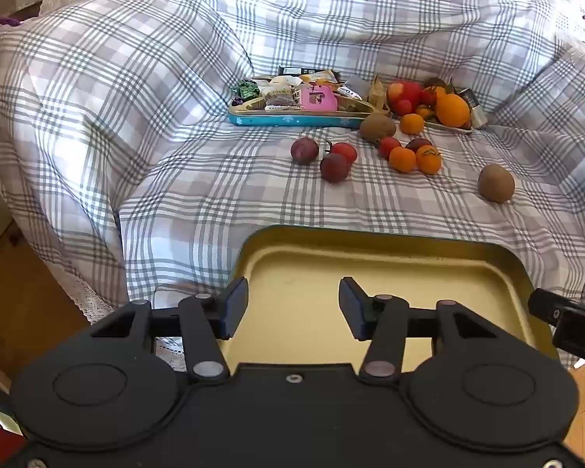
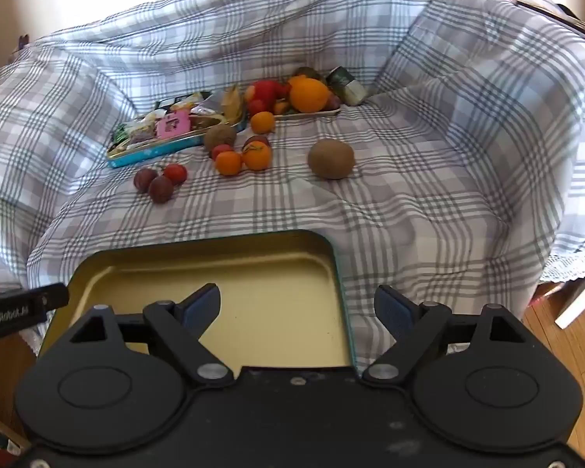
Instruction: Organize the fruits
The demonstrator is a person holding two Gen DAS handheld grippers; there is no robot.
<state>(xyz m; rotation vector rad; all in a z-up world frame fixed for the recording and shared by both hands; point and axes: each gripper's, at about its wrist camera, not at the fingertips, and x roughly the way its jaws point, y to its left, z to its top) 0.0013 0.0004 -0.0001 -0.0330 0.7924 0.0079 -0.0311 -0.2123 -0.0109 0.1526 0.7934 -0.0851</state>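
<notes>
An empty tin tray point(image 1: 370, 236) with a yellow inside lies at the near edge of the checked cloth. My left gripper point(image 1: 294, 308) hangs open over it with nothing between its fingers. My right gripper point(image 2: 298, 310) stands wide open over the tray's right rim point(image 2: 336, 269), also holding nothing. Loose fruit lies farther back: two dark plums point(image 1: 334, 167) and a red fruit point(image 1: 345, 152), two tangerines point(image 1: 402, 159), a third tangerine point(image 1: 411, 123), and two kiwis point(image 1: 496, 183) point(image 1: 377, 127). The nearer kiwi point(image 2: 330, 158) lies alone at mid-right.
At the back a blue tin point(image 1: 292, 121) holds wrapped sweets. Beside it a flat dish carries a big orange point(image 1: 452, 111), a red apple point(image 1: 403, 93) and smaller fruit, with a small jar point(image 2: 349, 85) behind. The cloth rises in folds all round; wooden floor shows at both sides.
</notes>
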